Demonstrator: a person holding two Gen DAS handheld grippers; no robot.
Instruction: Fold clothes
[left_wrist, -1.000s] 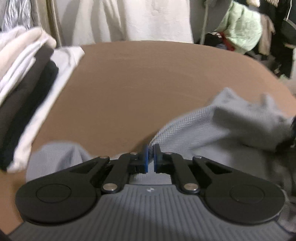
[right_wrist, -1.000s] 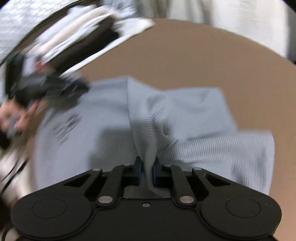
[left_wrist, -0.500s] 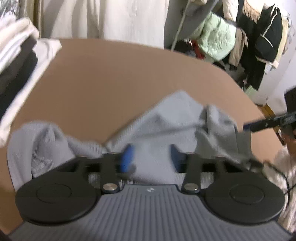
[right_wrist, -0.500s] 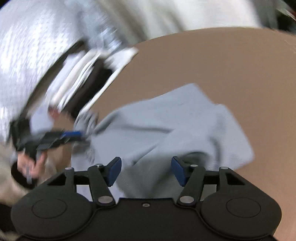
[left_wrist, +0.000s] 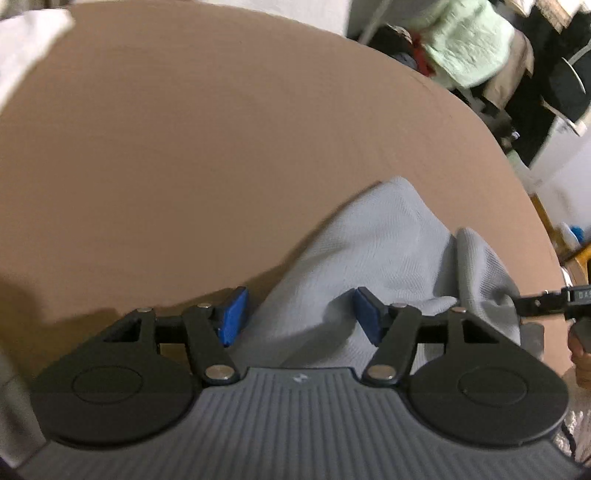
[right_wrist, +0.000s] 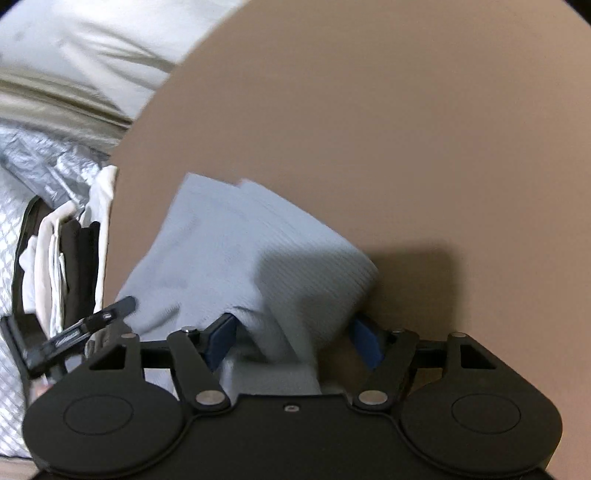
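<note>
My left hand-held gripper is matte black with a grey ribbed housing bearing a small white mark, two round black discs at its sides, silver rivets on the link arms, and blue pads on its fingers. My right hand-held gripper has an all-black housing, the same discs and silver rivets, a small centre screw, and darker blue pads.
</note>
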